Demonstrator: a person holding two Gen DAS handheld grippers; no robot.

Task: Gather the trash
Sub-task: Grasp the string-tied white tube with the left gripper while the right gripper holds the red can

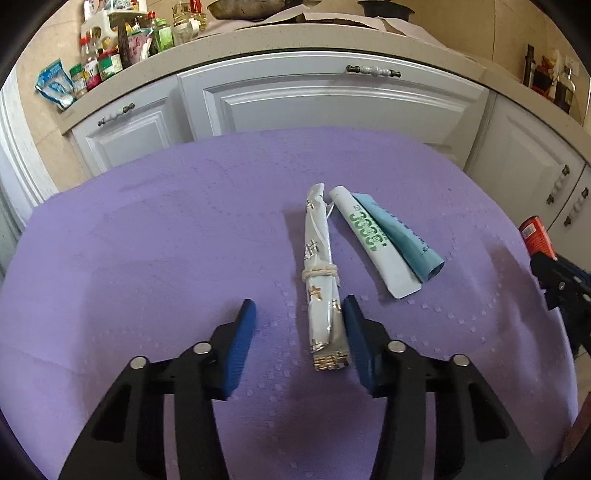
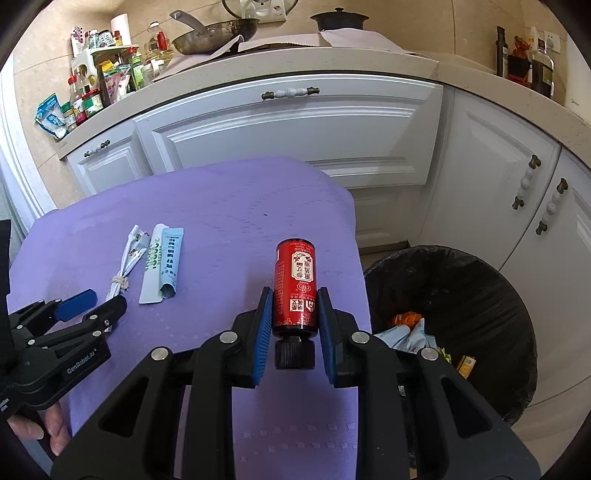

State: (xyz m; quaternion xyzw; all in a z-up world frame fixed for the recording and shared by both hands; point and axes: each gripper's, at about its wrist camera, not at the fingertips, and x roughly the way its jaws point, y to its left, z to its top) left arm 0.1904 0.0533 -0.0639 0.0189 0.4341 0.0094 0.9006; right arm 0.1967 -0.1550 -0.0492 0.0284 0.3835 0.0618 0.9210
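My left gripper [image 1: 299, 314] is open over the purple tablecloth [image 1: 166, 229], its jaws on either side of a rolled silver wrapper [image 1: 321, 280] tied with a rubber band; its right pad touches the wrapper. A white and teal sachet [image 1: 384, 240] lies just right of it. My right gripper [image 2: 294, 306] is shut on a red bottle [image 2: 295, 282] with a black cap, held near the table's right edge. The left gripper [image 2: 88, 301], the wrapper [image 2: 125, 264] and the sachet [image 2: 162, 262] also show in the right wrist view.
A bin with a black liner [image 2: 480, 295], holding several pieces of trash, stands on the floor right of the table. White cabinets [image 2: 295, 133] stand behind, with bottles and jars [image 2: 99, 85] and a pan [image 2: 218, 33] on the counter.
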